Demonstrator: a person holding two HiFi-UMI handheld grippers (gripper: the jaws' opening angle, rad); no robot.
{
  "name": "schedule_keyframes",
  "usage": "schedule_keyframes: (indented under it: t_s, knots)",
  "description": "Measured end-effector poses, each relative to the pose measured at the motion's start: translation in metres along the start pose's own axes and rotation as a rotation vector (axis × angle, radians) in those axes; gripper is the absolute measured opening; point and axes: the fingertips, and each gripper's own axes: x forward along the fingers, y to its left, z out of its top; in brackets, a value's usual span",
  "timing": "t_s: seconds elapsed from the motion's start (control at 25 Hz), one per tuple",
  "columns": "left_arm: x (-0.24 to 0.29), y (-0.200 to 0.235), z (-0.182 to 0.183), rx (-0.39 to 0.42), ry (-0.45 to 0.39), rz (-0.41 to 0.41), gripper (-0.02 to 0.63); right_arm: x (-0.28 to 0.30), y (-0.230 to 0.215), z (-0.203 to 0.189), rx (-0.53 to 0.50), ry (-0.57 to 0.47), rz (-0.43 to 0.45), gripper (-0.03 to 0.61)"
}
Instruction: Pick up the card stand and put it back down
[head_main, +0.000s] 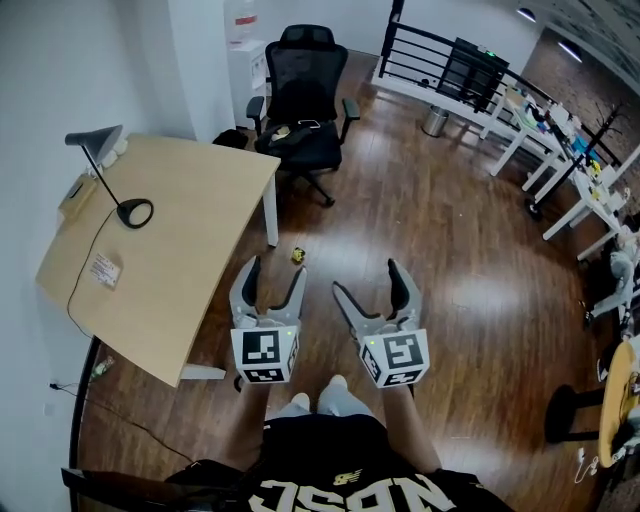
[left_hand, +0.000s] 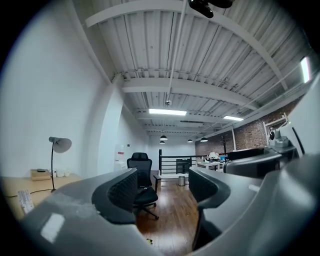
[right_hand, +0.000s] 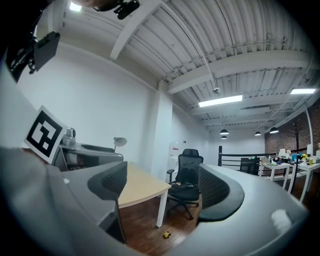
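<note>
Both grippers are held level over the wooden floor, beside the light wooden desk (head_main: 190, 190). My left gripper (head_main: 272, 278) stands open with nothing between its jaws. My right gripper (head_main: 370, 280) is open and empty too. In the left gripper view the left gripper (left_hand: 162, 187) points at a black office chair (left_hand: 140, 185). In the right gripper view the right gripper (right_hand: 162, 185) faces the desk's corner (right_hand: 145, 189) and the same chair. A small white printed card (head_main: 103, 268) lies on the desk's near left part; I cannot make out a card stand for certain.
A grey desk lamp (head_main: 110, 170) stands on the desk with its cable trailing off the near edge. The black office chair (head_main: 303, 95) is beyond the desk. A small yellow object (head_main: 298, 255) lies on the floor by the desk leg. White tables (head_main: 560, 150) stand at far right.
</note>
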Motion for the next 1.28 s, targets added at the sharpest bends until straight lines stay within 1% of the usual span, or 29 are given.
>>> schedule_keyframes:
  t_s: [0.12,0.24,0.36,0.44,0.6,0.72,0.84,1.08,1.2,1.28]
  knots:
    - [0.021,0.025,-0.004,-0.006,0.006,0.040,0.321,0.035,-0.004,-0.001,0.008,-0.002,0.025,0.437]
    - [0.045,0.052,-0.009,0.004,0.013,0.103,0.321,0.084,-0.010,-0.006,0.018,-0.009,0.088,0.437]
    - [0.070,0.088,-0.012,0.010,0.016,0.201,0.321,0.141,-0.005,-0.009,0.018,-0.019,0.198,0.437]
    - [0.081,0.113,-0.010,0.008,0.004,0.274,0.321,0.177,0.004,-0.004,0.013,-0.039,0.283,0.437]
    - [0.084,0.160,-0.003,0.025,0.002,0.442,0.321,0.237,0.034,0.012,0.004,-0.080,0.451,0.437]
    - [0.068,0.191,-0.004,0.030,0.011,0.583,0.321,0.267,0.066,0.012,-0.006,-0.096,0.579,0.437]
    - [0.047,0.214,-0.013,0.014,0.030,0.710,0.321,0.286,0.101,0.006,0.005,-0.085,0.709,0.437]
    - [-0.031,0.251,-0.028,-0.001,0.087,0.963,0.321,0.294,0.199,-0.002,0.035,-0.065,0.996,0.437]
    - [-0.073,0.270,-0.029,-0.011,0.098,1.060,0.321,0.290,0.250,0.001,0.041,-0.061,1.103,0.437]
    - [-0.099,0.285,-0.030,-0.018,0.098,1.100,0.321,0.286,0.284,0.004,0.040,-0.063,1.153,0.437]
